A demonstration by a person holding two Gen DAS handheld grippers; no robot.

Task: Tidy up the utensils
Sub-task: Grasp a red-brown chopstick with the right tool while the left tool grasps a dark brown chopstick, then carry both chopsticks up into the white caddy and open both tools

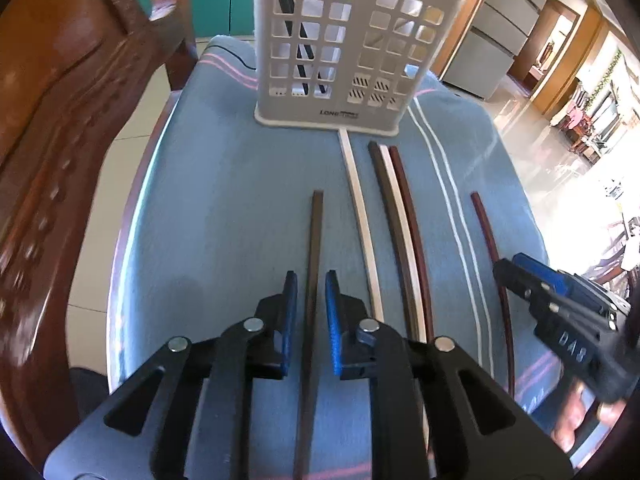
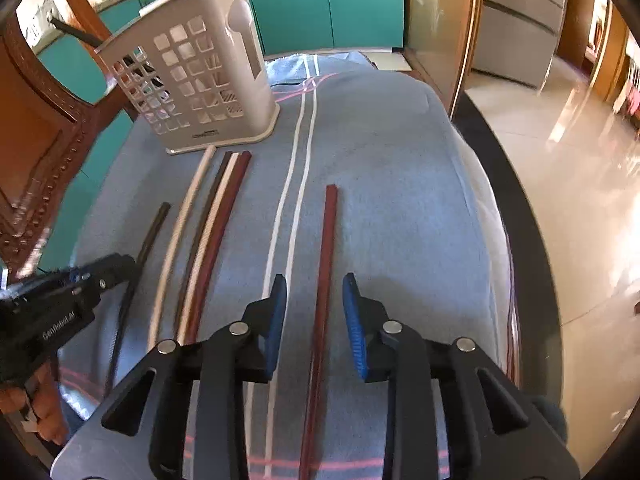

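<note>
Progress: early. Holder (image 1: 352,52) already has dark sticks in its left compartment and what looks like a white spoon on its side; six chopsticks out on the cloth (image 1: 224,216).
Left to do: all six loose sticks into the holder, judging by the layout.
Left gripper (image 1: 311,312): jaws slightly apart, straddling the dark brown stick (image 1: 316,248); pads not pressing, nothing held.
Right gripper (image 2: 315,316): jaws apart, wider, straddling the red stick (image 2: 326,264); no grip either.
Loose sticks: dark brown one toward the table's left side; white stick (image 1: 360,216) next, far tip touching the holder base; then a tight trio (image 1: 398,216) of brown, white and maroon side by side, tips just short of the holder; red stick alone toward the right edge.
Holder: upright at the far edge, cream plastic, square-grid cutouts, two compartments, slotted floor.
Sticks: long, thin, square-section, smooth, rigid; curve is lens only.
Cloth: blue woven, soft, white and pink stripes, draped over the table edges; low sticks on fabric likely fiddly to pinch.
Surround: carved wooden chair (image 1: 60,160) off the left edge.
</note>
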